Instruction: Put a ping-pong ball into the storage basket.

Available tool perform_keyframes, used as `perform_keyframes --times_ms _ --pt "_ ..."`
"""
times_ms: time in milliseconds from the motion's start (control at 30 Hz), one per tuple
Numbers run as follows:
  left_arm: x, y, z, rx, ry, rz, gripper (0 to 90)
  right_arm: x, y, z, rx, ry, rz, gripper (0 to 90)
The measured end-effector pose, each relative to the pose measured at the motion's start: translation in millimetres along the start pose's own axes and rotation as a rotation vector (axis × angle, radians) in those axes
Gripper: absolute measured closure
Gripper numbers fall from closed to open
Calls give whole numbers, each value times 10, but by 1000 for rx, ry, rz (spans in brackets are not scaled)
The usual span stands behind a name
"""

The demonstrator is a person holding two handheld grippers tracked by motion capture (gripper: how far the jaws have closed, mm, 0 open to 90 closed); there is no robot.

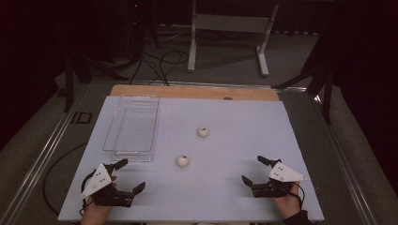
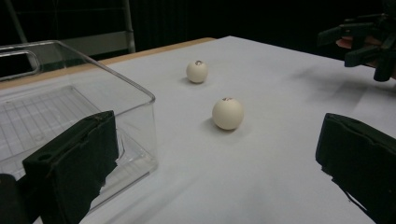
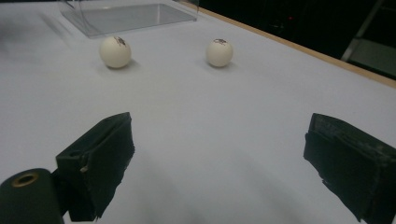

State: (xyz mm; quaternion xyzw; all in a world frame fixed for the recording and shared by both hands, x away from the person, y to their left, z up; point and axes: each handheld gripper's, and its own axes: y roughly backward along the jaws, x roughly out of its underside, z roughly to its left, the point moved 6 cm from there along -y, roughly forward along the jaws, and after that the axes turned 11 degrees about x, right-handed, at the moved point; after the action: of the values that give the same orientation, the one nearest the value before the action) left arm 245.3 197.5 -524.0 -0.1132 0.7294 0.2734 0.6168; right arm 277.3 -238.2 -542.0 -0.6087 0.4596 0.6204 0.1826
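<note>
floor: grey carpet, black cables snaking over it
furniture: white desk frame at the back
light: pretty dim, edges go black
bench: white top, wooden strip along the far edge

I work in what looks like a lab or recording studio: my white tabletop, edged in bare wood at twelve o'clock, stands on grey carpet with black surroundings on every side. Loose cables snake over the floor at eleven o'clock, beside the white metal legs of a stand at twelve. Dark tripod-like legs stand at two o'clock, and metal rails run along the table's left flank.
</note>
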Motion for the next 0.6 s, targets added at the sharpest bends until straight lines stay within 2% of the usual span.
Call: perform_keyframes --times_ms 67,133,233,367,600 --pt "1 -9 -10 11 1 1 6 -14 10 11 4 14 -4 84" --pt "5 -25 -18 5 -5 12 6 -29 16 20 -10 12 -12 84" --pt "2 -38 -28 10 -10 15 6 1 -6 29 -9 25 5 84" --pt "12 -39 -17 14 -2 24 6 -1 -14 26 -8 15 6 84" --pt "1 -56 -31 6 15 39 5 6 -13 34 -6 26 18 84"
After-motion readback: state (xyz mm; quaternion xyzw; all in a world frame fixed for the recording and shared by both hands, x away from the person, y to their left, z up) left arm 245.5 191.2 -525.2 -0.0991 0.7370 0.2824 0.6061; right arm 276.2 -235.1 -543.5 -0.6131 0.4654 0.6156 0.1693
